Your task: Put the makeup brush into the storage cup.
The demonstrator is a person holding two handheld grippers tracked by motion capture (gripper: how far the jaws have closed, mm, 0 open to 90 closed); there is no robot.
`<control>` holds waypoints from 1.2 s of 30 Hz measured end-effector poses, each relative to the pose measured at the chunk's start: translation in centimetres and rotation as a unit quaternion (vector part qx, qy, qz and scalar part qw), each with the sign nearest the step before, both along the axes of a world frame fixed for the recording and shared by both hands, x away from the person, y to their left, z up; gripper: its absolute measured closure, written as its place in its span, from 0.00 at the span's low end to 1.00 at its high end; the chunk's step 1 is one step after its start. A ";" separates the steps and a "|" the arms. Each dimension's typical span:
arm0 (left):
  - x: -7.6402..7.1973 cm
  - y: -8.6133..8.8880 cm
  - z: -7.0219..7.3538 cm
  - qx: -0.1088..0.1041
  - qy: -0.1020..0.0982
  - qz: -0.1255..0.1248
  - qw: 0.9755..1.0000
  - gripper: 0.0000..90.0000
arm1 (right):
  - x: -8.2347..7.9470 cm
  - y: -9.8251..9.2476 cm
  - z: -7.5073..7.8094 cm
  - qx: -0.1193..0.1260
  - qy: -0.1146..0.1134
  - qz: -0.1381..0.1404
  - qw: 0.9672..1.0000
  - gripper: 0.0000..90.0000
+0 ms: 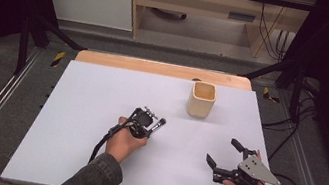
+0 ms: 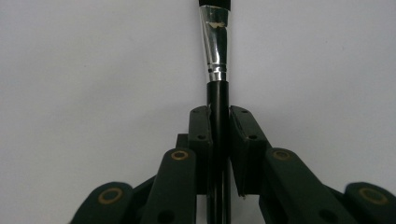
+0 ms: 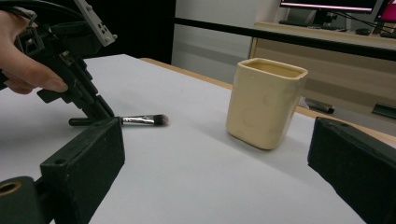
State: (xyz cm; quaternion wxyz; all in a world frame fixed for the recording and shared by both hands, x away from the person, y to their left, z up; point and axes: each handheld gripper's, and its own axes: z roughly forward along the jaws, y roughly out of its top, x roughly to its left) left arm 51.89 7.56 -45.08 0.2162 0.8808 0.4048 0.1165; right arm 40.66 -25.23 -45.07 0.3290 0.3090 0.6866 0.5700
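Lying flat on the white table point(image 1: 88, 110), near the centre of the high view, the makeup brush point(image 2: 218, 100) is clamped at its black handle by the closed jaws of the left gripper point(image 1: 149, 123). A cream cup point(image 1: 201, 99) stands upright upper right of it, well apart. The right gripper point(image 1: 223, 155), lower right, has its jaws wide apart, holding nothing.

Your brush point(image 2: 218, 107) w/ glossy black handle, shiny metal ferrule, your cup point(image 3: 266, 102) smooth matt cream, table point(image 1: 98, 112) matt white, wood far edge, gripper jaws matt black plastic.
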 end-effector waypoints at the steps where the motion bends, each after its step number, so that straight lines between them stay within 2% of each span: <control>1: 0.0 0.0 0.1 0.000 -0.001 -0.001 1.000 0.88 | 0.0 0.0 0.0 0.000 0.000 0.000 1.000 0.05; 4: 0.0 0.1 0.1 -0.001 -0.006 -0.003 1.000 0.88 | 0.0 0.0 0.0 -0.001 0.000 0.000 1.000 0.05; 14: -0.4 0.9 0.5 -0.026 -0.012 -0.006 1.000 0.88 | -0.2 0.2 0.1 0.001 -0.003 0.004 1.000 0.05; 16: -0.7 1.4 0.8 -0.047 -0.028 -0.008 0.998 0.88 | -0.2 0.3 0.2 0.001 -0.003 0.005 1.000 0.05; 18: -0.9 1.8 1.0 -0.053 -0.035 -0.013 0.998 0.88 | -0.3 0.4 0.4 0.010 -0.006 0.005 1.000 0.05; 19: -1.0 2.1 1.1 -0.067 -0.043 -0.010 0.997 0.88 | -0.4 0.5 0.5 0.014 -0.009 0.004 1.000 0.05; 20: -1.1 2.3 1.2 -0.073 -0.045 -0.010 0.996 0.88 | -0.6 0.7 0.7 0.013 -0.014 0.005 1.000 0.05; 24: -1.6 3.3 1.6 -0.109 -0.070 -0.014 0.991 0.88 | -1.2 2.2 1.2 0.004 -0.023 0.020 1.000 0.06; 27: -2.1 4.2 2.0 -0.131 -0.104 -0.026 0.986 0.88 | -1.5 3.6 1.5 -0.009 -0.022 0.029 0.999 0.06; 30: -2.5 5.2 2.2 -0.161 -0.132 -0.032 0.978 0.88 | -1.5 4.8 1.6 -0.018 -0.018 0.033 0.999 0.06; 32: -2.8 6.1 2.2 -0.184 -0.149 -0.035 0.971 0.88 | -1.4 5.4 1.7 -0.019 -0.012 0.033 0.999 0.07; 33: -2.9 6.3 2.2 -0.188 -0.155 -0.034 0.969 0.88 | -1.2 5.8 1.8 -0.025 -0.005 0.037 0.999 0.10; 34: -2.9 6.3 2.2 -0.188 -0.155 -0.034 0.969 0.88 | -1.2 6.0 1.9 -0.028 -0.004 0.038 0.999 0.10; 35: -3.2 7.3 2.0 -0.206 -0.167 -0.034 0.964 0.88 | -0.9 6.5 2.0 -0.030 -0.004 0.042 0.999 0.09; 36: -3.3 7.7 1.9 -0.211 -0.169 -0.033 0.962 0.88 | -0.7 6.7 2.1 -0.027 0.002 0.044 0.999 0.09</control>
